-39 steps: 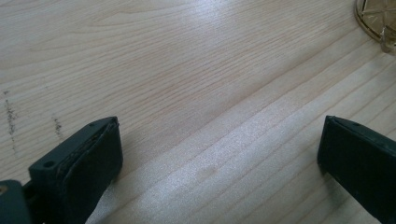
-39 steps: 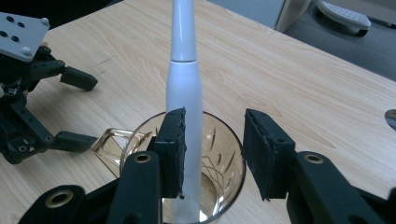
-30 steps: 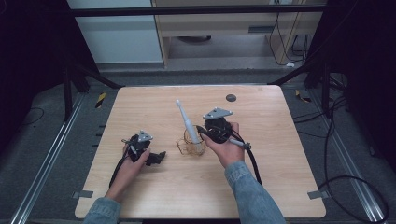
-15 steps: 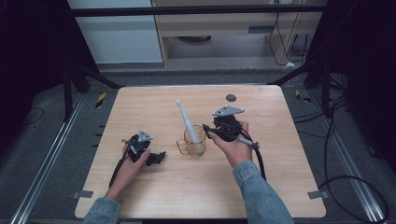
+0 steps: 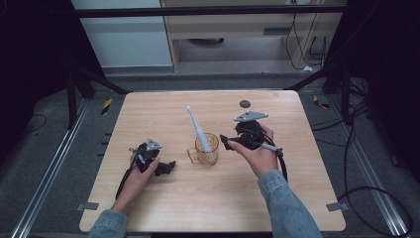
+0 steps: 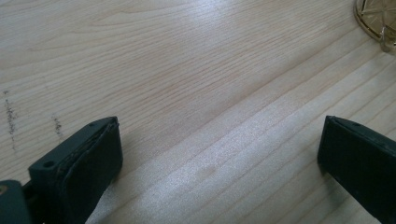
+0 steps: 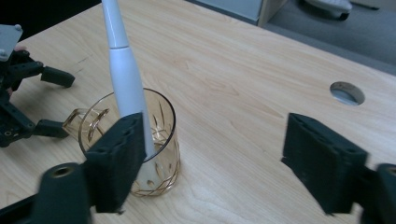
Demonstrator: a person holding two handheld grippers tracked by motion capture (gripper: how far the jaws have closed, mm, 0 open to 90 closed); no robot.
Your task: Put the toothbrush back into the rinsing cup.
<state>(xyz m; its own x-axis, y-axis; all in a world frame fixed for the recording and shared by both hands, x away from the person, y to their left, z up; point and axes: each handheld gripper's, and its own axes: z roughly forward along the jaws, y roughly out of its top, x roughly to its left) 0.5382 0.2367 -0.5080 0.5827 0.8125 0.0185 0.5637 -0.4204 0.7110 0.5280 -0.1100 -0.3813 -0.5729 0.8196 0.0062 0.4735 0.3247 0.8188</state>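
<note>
Pale wood grain covered the table (image 5: 208,198), which stood on a dark floor with a cabinet behind it. Nearest the person, the left gripper (image 5: 166,167) rested low on the wood beside the left hand (image 5: 138,168), its 2 jaws spread wide with nothing between them; its own view caught only the amber rim of the glass mug (image 6: 376,21) at the far corner. Just beyond, near the table's middle, the mug (image 5: 205,148) stood upright with a white electric toothbrush (image 5: 198,130) leaning in it, head up and tilted away to the left. To its right the right gripper (image 5: 229,143), held in the right hand (image 5: 257,153), hovered just beside the mug, jaws wide and empty. Farther back lay a round cable hole (image 5: 244,103) in the tabletop.

The brush looked top-heavy against the rim, so a nudge from the near right jaw could tip the mug or swing the brush out. No brand, label or writing could be read anywhere.
</note>
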